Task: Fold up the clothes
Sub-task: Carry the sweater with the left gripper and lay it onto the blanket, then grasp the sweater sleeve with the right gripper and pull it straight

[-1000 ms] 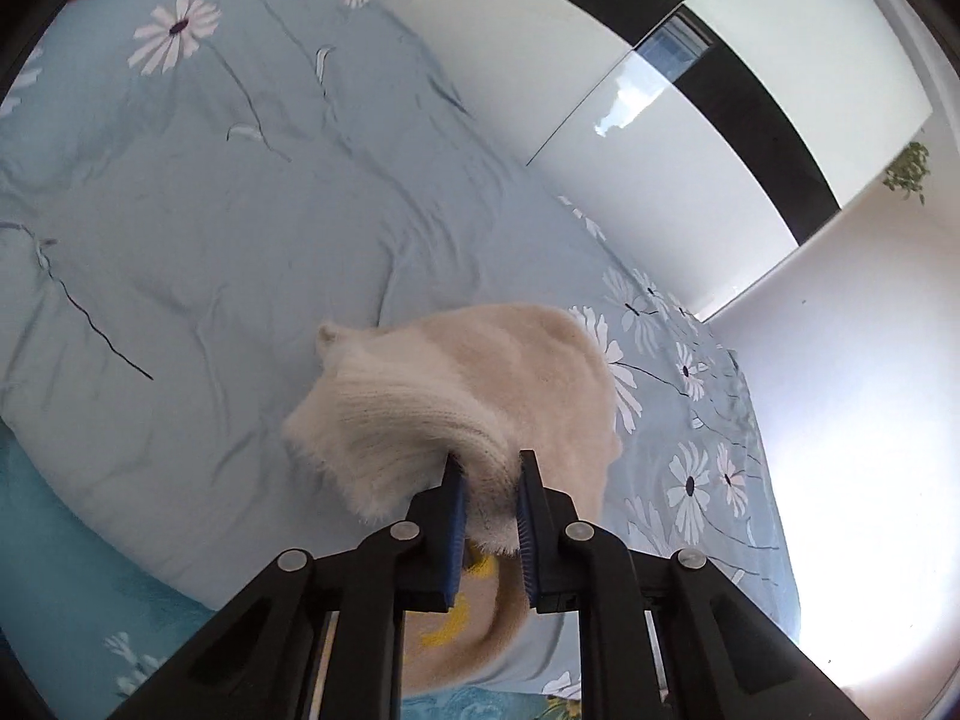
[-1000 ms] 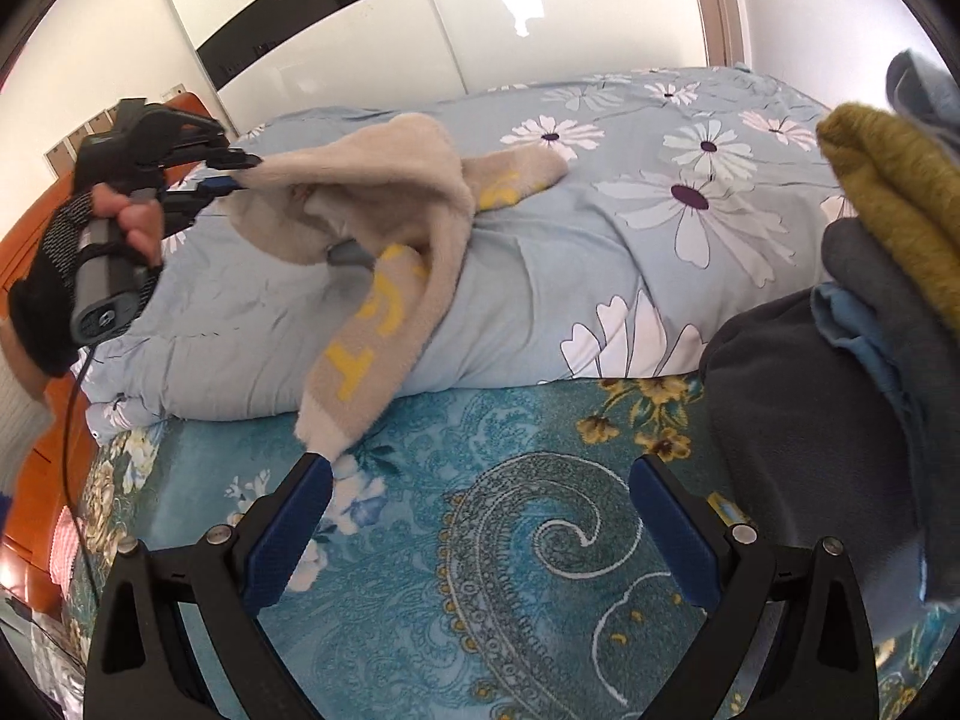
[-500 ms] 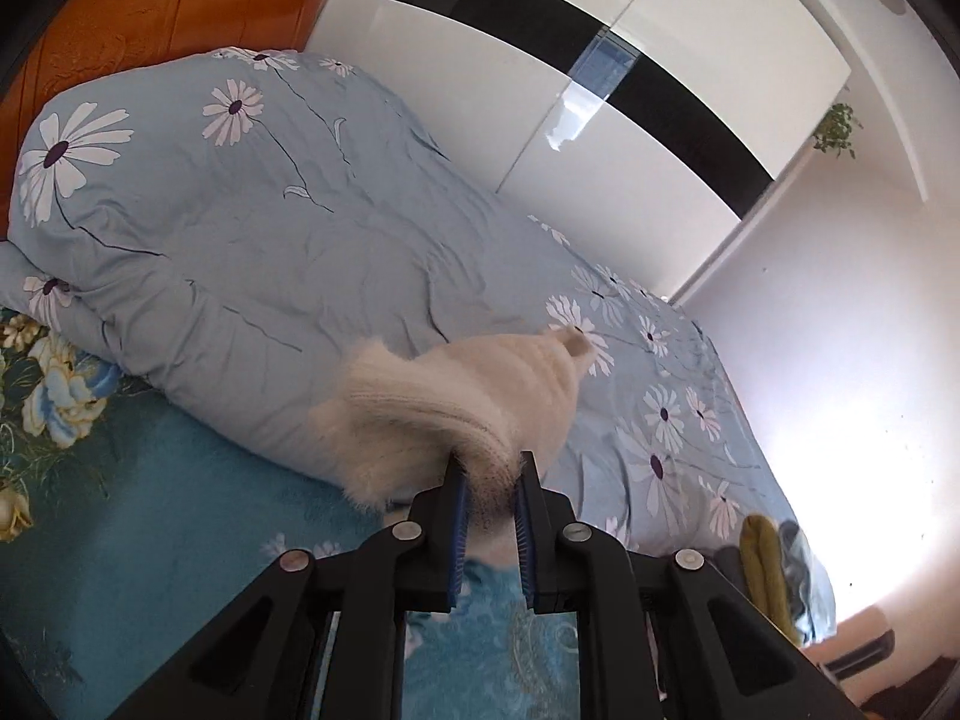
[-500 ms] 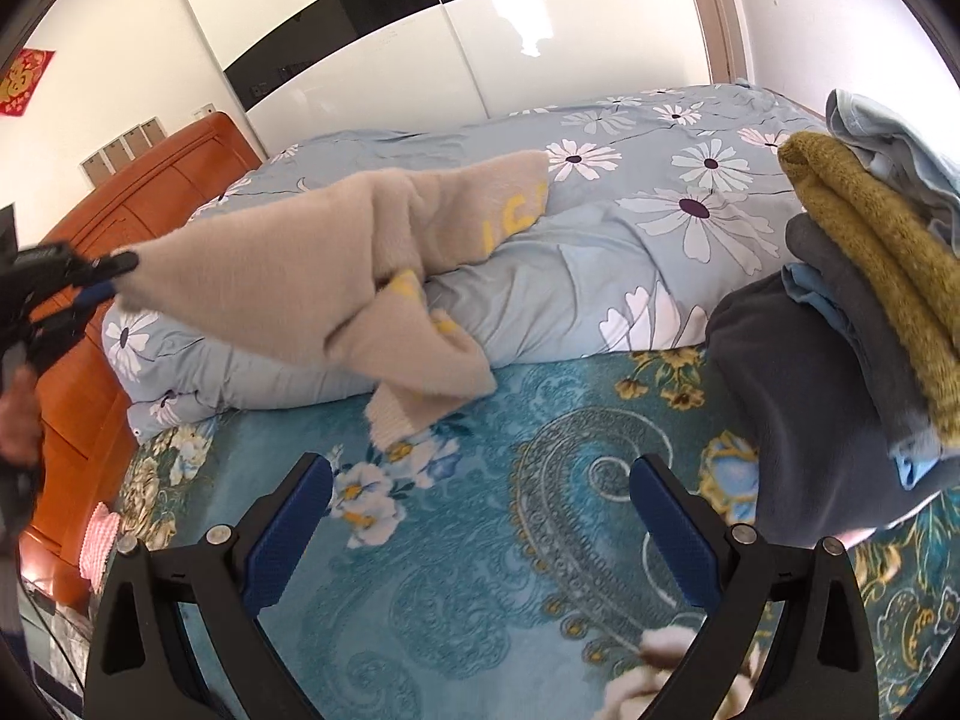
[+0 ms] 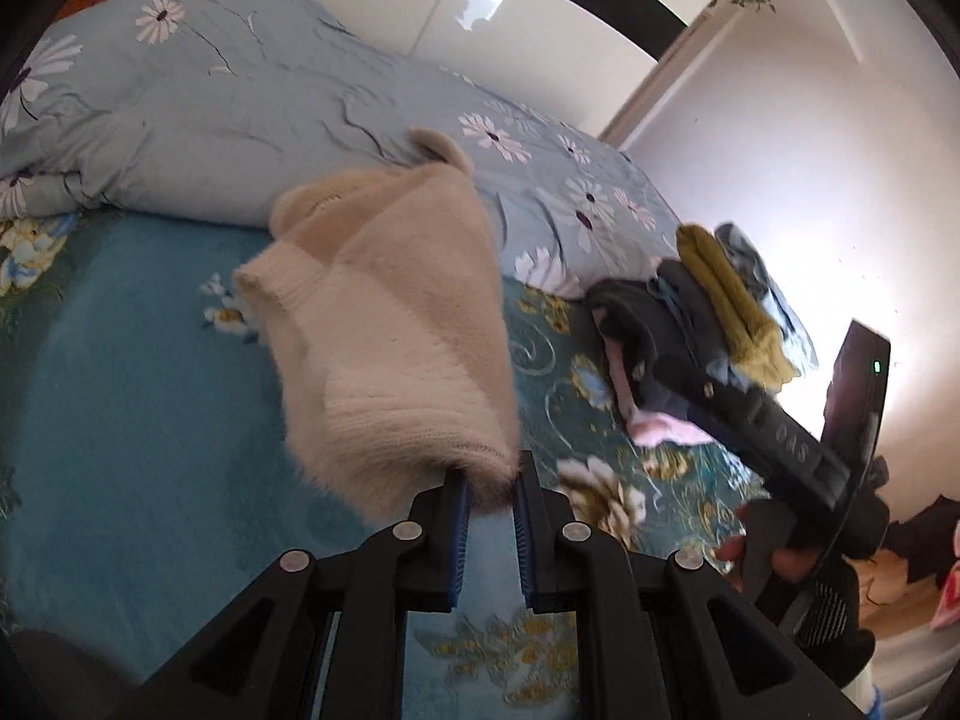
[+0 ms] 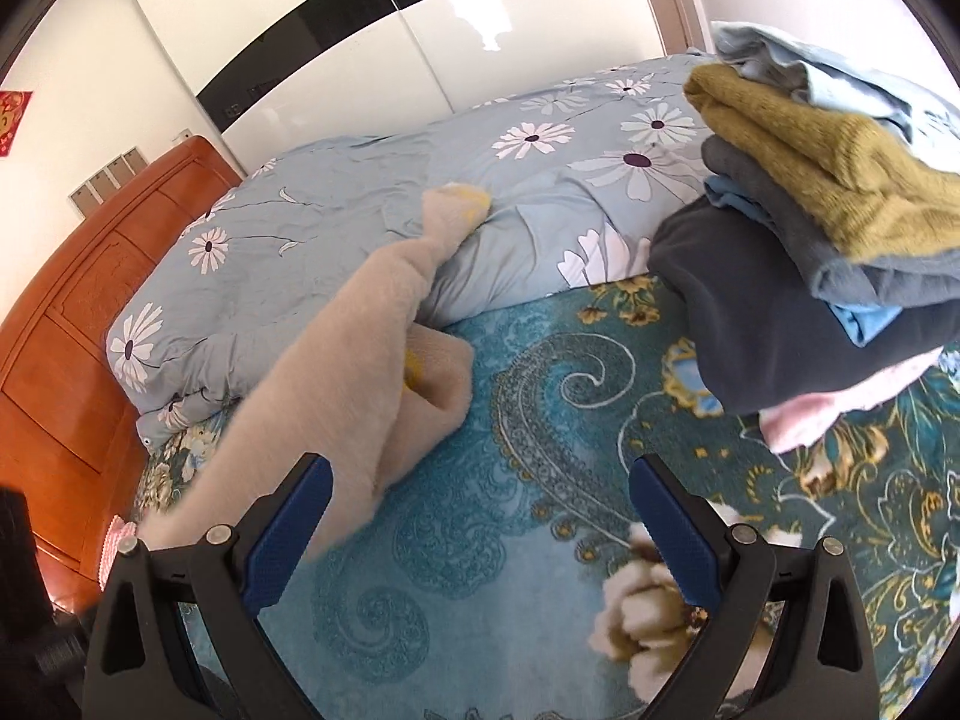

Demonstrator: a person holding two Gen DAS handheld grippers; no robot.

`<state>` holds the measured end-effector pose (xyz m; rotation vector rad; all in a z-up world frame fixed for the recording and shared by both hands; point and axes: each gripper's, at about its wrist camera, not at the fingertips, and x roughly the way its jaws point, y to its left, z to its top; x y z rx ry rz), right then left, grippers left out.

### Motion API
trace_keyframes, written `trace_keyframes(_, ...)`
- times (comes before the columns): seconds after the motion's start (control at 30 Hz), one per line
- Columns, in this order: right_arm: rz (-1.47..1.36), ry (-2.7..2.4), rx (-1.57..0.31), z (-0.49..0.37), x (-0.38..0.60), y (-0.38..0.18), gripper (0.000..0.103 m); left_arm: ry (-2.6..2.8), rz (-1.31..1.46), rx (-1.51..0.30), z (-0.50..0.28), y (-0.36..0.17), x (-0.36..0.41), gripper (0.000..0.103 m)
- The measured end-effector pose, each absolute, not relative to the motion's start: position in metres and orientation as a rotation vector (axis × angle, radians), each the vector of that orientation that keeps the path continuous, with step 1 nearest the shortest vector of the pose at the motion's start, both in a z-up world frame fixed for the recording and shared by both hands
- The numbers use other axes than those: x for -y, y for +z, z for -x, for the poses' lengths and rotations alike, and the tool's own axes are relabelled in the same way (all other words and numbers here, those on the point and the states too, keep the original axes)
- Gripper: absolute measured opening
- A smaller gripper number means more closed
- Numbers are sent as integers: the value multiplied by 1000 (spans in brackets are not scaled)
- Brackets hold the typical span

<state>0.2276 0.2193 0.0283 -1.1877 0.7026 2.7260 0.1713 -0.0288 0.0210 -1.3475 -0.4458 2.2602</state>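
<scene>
**Left fingers pinching the sweater, right ones wide open**

So the left gripper (image 5: pixel 487 489) has its blue fingers (image 5: pixel 459 531) nearly closed on the ribbed hem of the cream sweater (image 5: pixel 396 324). The knit bunches up right at the fingertips and hangs forward from there, draping down toward the teal bedspread (image 5: pixel 150 420). The far end of the sweater reaches back to the edge of the blue daisy duvet (image 5: pixel 240 114) and rests against it.

From the right wrist view, the sweater (image 6: pixel 360 348) runs diagonally from the lower left up to the duvet (image 6: pixel 336 222), with a bit of yellow lettering showing at the far tip and another bit in a fold lower down. Part of it lies on the bedspread (image 6: pixel 480 540) just in front of the duvet.

The right gripper (image 6: pixel 480 534) has its fingers (image 6: pixel 288 534) spread wide and holds nothing. The left-side finger sits just beside the sweater's edge, can't tell if it actually touches.

Right of the sweater there's a stack of folded clothes (image 6: pixel 810 252) on the bedspread: dark grey at the bottom with pink under it, mustard knit and light blue on top. The left view shows the same stack (image 5: pixel 708 312), with the right gripper's black body (image 5: pixel 798 456) in front of it.

Orange wooden headboard (image 6: pixel 90 312) is at the duvet's left end.
</scene>
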Motion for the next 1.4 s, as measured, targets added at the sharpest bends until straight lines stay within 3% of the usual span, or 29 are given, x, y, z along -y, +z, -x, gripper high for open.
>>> trace_keyframes(0.23,1212,2697,-721,-246,-216,21,100,2179,1451,435,-190,-27,-1,15)
trace_keyframes(0.37,1230,2716,-672,-248,-210,25,100,2171,1417,446,-192,-26,2,20)
trace_keyframes(0.43,1242,2730,-638,-245,-205,27,100,2164,1393,458,-194,-21,7,30)
trace_keyframes(0.5,1258,2741,-611,-239,-201,27,100,2162,1361,477,-196,-17,14,53)
trace_keyframes(0.7,1380,2765,-487,-204,-172,21,100,2314,1278,495,-191,-2,64,69)
trace_keyframes(0.9,1507,2758,-339,-150,-135,8,100,2598,1330,522,-160,-22,126,71)
trace_keyframes(1.07,1595,2720,-220,-104,-103,-11,100,2671,1397,659,-149,-54,167,71)
trace_keyframes(1.3,1671,2601,-258,-70,-90,-38,98,2662,1434,774,-143,-76,192,71)
trace_keyframes(1.4,1686,2563,-288,-68,-89,-45,91,2676,1411,815,-145,-75,201,71)
